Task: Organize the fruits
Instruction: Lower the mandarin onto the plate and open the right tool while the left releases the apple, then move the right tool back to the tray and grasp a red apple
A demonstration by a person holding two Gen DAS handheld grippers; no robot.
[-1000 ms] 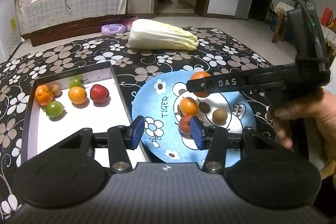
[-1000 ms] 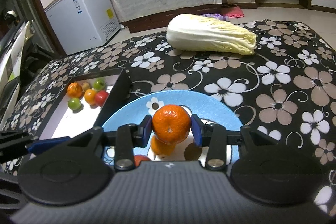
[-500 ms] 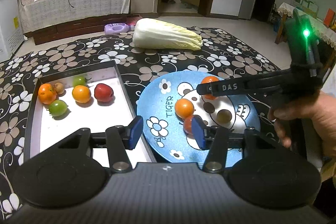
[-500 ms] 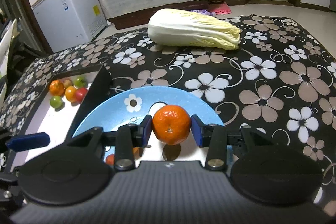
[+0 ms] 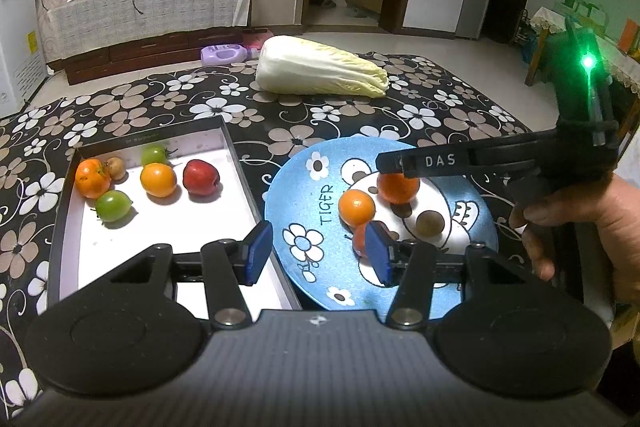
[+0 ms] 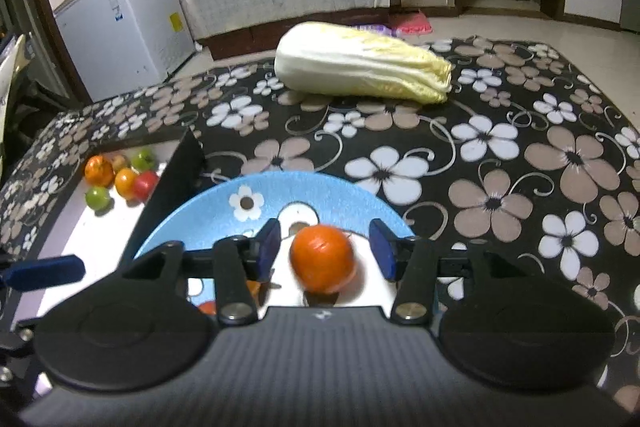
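My right gripper [image 6: 325, 247] hangs over the blue plate [image 6: 224, 199] with its jaws opening. An orange mandarin [image 6: 323, 258] lies blurred between the pads, free of both, resting on the plate. In the left wrist view the same mandarin [image 5: 398, 187] sits under the right gripper [image 5: 386, 163], beside a smaller orange fruit [image 5: 356, 207], a brown fruit [image 5: 430, 223] and a red fruit [image 5: 359, 237] half hidden by a pad. My left gripper [image 5: 316, 253] stands open and empty above the plate's left rim. The white box [image 5: 160, 227] holds several fruits.
A napa cabbage [image 5: 320, 73] lies on the floral tablecloth [image 5: 440, 115] behind the plate. A person's hand [image 5: 580, 219] holds the right gripper at the right. The box's black wall [image 6: 176, 171] stands close against the plate's left side.
The right jaws have parted and let go of the mandarin, which now rests lower on the plate. The left gripper has kept still.
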